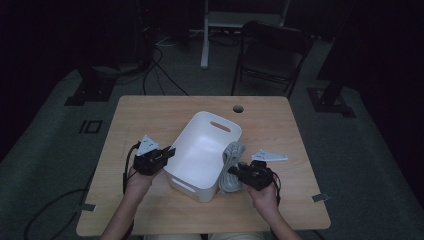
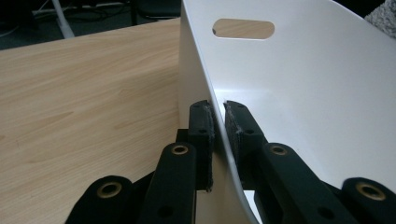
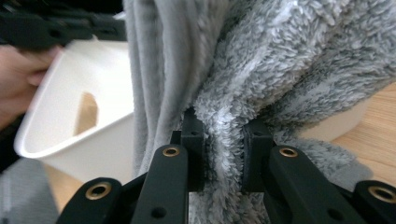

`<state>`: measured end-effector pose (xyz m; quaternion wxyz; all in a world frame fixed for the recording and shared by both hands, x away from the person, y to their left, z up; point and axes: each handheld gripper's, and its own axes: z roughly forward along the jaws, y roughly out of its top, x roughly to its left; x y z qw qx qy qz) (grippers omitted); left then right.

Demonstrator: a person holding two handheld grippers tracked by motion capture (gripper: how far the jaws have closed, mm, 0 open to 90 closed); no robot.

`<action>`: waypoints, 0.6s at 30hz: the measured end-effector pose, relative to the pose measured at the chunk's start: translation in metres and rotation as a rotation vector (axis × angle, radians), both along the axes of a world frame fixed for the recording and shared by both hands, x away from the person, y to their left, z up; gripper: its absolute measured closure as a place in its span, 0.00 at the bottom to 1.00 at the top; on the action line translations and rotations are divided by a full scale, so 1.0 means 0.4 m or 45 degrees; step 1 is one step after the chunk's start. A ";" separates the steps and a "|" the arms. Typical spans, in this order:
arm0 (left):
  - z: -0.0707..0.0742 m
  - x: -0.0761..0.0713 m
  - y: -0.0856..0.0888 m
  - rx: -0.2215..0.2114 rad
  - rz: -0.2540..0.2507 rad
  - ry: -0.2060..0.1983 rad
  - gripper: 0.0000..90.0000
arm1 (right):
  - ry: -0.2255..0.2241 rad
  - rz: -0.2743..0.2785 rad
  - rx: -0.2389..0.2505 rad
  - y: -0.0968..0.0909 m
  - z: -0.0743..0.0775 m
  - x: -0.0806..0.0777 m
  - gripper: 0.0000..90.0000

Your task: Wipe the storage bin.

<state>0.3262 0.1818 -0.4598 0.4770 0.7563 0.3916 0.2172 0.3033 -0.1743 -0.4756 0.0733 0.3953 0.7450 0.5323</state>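
Note:
A white plastic basket with slot handles stands in the middle of the wooden table. My left gripper is shut on the basket's left wall, one pad inside and one outside the thin rim. Against the basket's right side lies a folded grey fluffy towel. My right gripper is shut on a bunched fold of the towel, and the towel hangs over the jaws. Behind the towel in the right gripper view are the basket and the other hand.
The table has a round cable hole near its far edge. A dark folding chair and a white frame stand beyond the table. Cables run over the floor at the left.

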 end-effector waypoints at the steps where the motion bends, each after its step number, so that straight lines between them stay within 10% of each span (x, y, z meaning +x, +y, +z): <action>1: 0.000 0.000 0.000 0.000 0.000 0.000 0.91 | 0.000 0.000 0.000 0.000 0.000 0.000 0.84; 18: -0.003 0.000 0.002 -0.024 -0.005 -0.007 0.89 | 0.185 -0.048 -0.228 0.014 -0.139 0.066 0.84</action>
